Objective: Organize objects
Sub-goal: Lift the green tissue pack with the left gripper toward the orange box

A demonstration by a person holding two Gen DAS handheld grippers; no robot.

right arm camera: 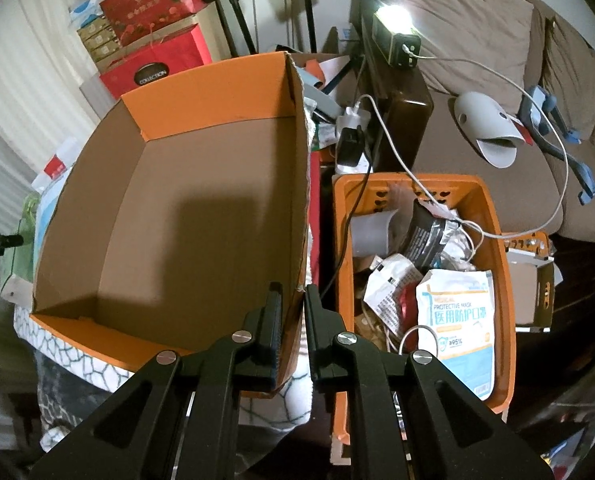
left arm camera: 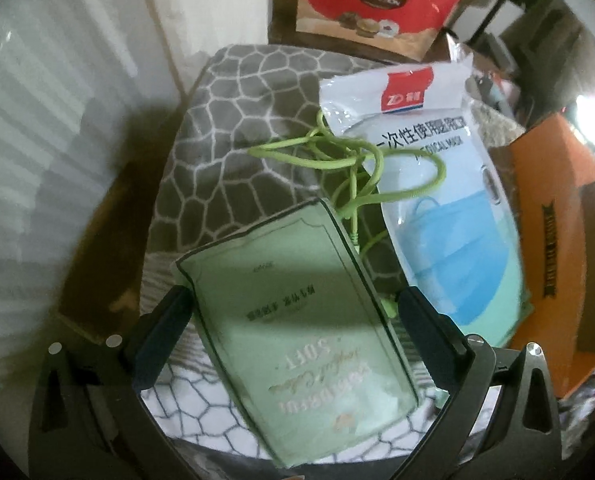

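In the left wrist view a pale green tissue pack [left arm camera: 301,336] lies on a grey patterned blanket [left arm camera: 237,128], between the fingers of my left gripper [left arm camera: 293,304], which is open around it. A clear mask pack with blue masks [left arm camera: 437,200] and a green cord [left arm camera: 349,160] lie just beyond. In the right wrist view my right gripper [right arm camera: 294,300] is shut on the right wall of an empty orange cardboard box [right arm camera: 177,208]. The tip of my left gripper shows at that view's left edge, beside the box.
An orange plastic basket [right arm camera: 501,264] full of mask packs and cables stands right of the box. A brown sofa [right arm camera: 477,40] with a lamp and cables is behind. Red gift boxes [right arm camera: 153,20] are stacked at the back left. The orange box also shows in the left wrist view [left arm camera: 553,208].
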